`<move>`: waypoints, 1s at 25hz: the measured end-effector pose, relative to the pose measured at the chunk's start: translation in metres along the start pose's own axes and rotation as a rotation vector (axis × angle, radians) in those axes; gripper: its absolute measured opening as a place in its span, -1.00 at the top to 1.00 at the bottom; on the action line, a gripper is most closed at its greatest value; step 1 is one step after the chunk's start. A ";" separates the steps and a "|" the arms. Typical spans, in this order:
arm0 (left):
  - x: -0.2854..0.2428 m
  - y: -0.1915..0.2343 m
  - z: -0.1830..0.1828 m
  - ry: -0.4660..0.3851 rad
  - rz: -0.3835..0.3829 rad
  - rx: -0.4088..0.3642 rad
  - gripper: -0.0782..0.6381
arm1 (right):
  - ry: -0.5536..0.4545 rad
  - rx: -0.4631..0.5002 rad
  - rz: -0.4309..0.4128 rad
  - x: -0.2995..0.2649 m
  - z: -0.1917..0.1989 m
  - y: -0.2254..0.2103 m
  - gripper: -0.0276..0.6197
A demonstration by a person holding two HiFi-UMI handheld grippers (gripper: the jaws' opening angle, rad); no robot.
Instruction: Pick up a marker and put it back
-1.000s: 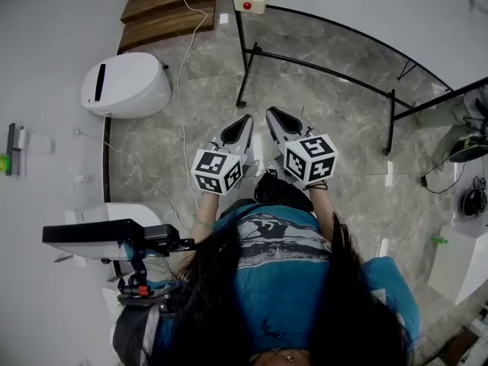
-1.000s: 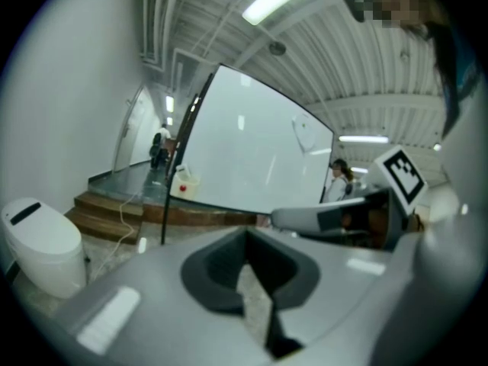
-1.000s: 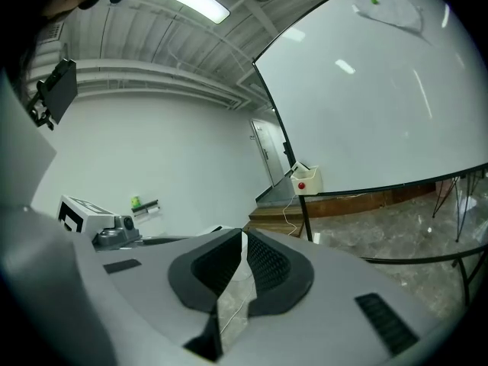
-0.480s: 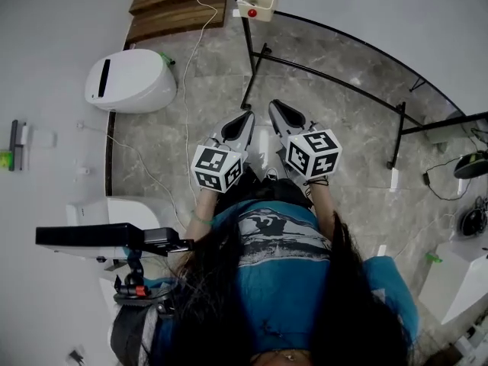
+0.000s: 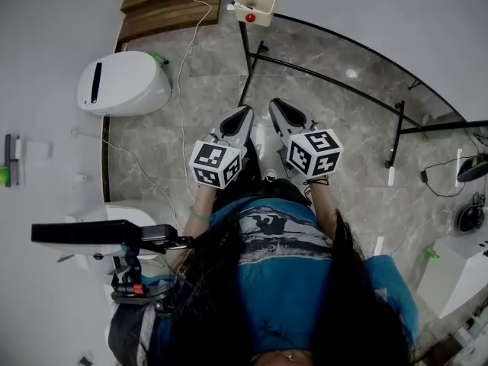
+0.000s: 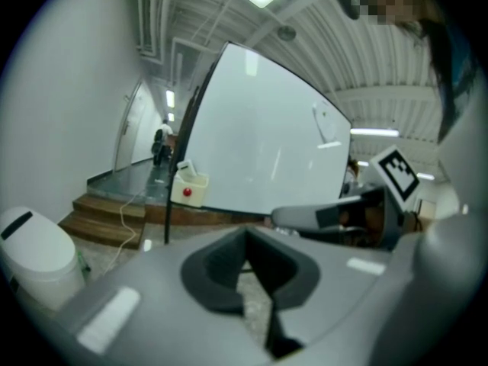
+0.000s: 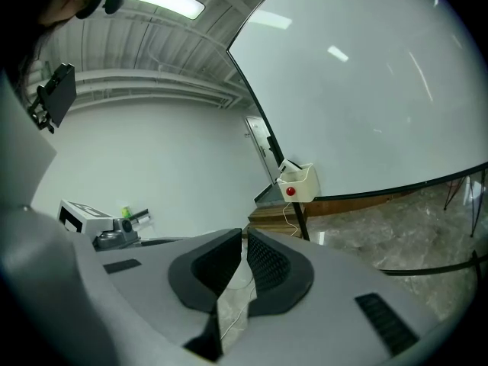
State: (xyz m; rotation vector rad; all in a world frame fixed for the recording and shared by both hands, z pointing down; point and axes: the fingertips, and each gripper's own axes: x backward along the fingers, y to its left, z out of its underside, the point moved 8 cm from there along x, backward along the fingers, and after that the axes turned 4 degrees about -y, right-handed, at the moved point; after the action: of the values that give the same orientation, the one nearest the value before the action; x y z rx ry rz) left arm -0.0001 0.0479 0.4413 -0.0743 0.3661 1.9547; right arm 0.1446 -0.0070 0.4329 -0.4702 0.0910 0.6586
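A cream box point(image 5: 256, 3) with a red dot hangs at the left end of the whiteboard point(image 5: 366, 10). Something white sticks out of the box; I cannot make out a marker. The box also shows in the left gripper view point(image 6: 189, 186) and in the right gripper view point(image 7: 297, 183), well ahead of both grippers. My left gripper point(image 5: 245, 113) and right gripper point(image 5: 274, 106) are held side by side at waist height above the floor, pointing towards the whiteboard. The left gripper point(image 6: 245, 236) is shut on nothing. The right gripper point(image 7: 245, 236) is likewise shut and empty.
The whiteboard's black stand legs point(image 5: 248, 59) rest on the marble floor ahead. A white rounded machine point(image 5: 122, 82) sits at the left, wooden steps point(image 5: 168, 6) behind it. A white cable point(image 5: 183, 120) trails across the floor. A black device on a mount point(image 5: 99, 233) is at my lower left.
Both grippers, still shut and side by side, have moved forward with the person towards the whiteboard. The floor and the stand have shifted a little in view.
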 end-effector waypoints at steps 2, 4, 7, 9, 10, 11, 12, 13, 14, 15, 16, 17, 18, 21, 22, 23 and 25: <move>-0.006 0.004 -0.001 0.003 0.009 -0.003 0.78 | -0.006 0.000 0.004 -0.004 -0.004 -0.004 0.82; -0.009 0.003 -0.003 0.001 0.019 -0.011 0.78 | -0.013 0.006 0.006 -0.002 -0.006 -0.003 0.82; -0.031 0.032 -0.017 0.001 0.041 -0.021 0.78 | -0.010 0.008 0.017 -0.032 -0.019 -0.010 0.82; -0.053 0.062 -0.033 0.001 0.056 -0.024 0.78 | -0.006 0.006 0.027 -0.065 -0.033 -0.018 0.82; -0.064 0.076 -0.042 -0.001 0.065 -0.026 0.78 | -0.007 0.007 0.033 -0.081 -0.041 -0.022 0.82; -0.074 0.089 -0.049 -0.002 0.074 -0.031 0.78 | -0.010 0.008 0.041 -0.095 -0.048 -0.026 0.82; -0.082 0.101 -0.056 -0.003 0.082 -0.036 0.78 | -0.015 0.010 0.049 -0.109 -0.055 -0.030 0.82; -0.089 0.112 -0.062 -0.004 0.087 -0.042 0.78 | -0.020 0.013 0.057 -0.120 -0.061 -0.034 0.82; -0.095 0.121 -0.066 -0.005 0.090 -0.044 0.78 | -0.025 0.018 0.064 -0.129 -0.067 -0.038 0.82; -0.100 0.128 -0.070 -0.006 0.091 -0.044 0.78 | -0.030 0.025 0.072 -0.136 -0.072 -0.042 0.82; -0.105 0.135 -0.073 -0.007 0.092 -0.042 0.78 | -0.032 0.035 0.079 -0.143 -0.078 -0.045 0.82; -0.110 0.143 -0.076 -0.005 0.094 -0.040 0.78 | -0.034 0.046 0.089 -0.151 -0.083 -0.049 0.82; -0.115 0.151 -0.078 -0.001 0.098 -0.040 0.78 | -0.033 0.055 0.100 -0.160 -0.088 -0.053 0.82; -0.131 0.174 -0.085 0.013 0.116 -0.040 0.78 | -0.024 0.076 0.136 -0.186 -0.099 -0.063 0.82; -0.137 0.183 -0.086 0.016 0.121 -0.037 0.78 | -0.018 0.085 0.143 -0.196 -0.102 -0.066 0.82; -0.143 0.193 -0.087 0.018 0.126 -0.033 0.78 | -0.010 0.094 0.146 -0.207 -0.104 -0.069 0.82; -0.155 0.211 -0.088 0.022 0.132 -0.027 0.78 | 0.006 0.114 0.141 -0.228 -0.107 -0.075 0.82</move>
State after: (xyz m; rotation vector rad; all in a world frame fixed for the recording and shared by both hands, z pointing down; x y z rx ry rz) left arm -0.1389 -0.1909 0.4379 -0.0911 0.3662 2.0907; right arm 0.0165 -0.2363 0.4184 -0.3580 0.1676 0.7855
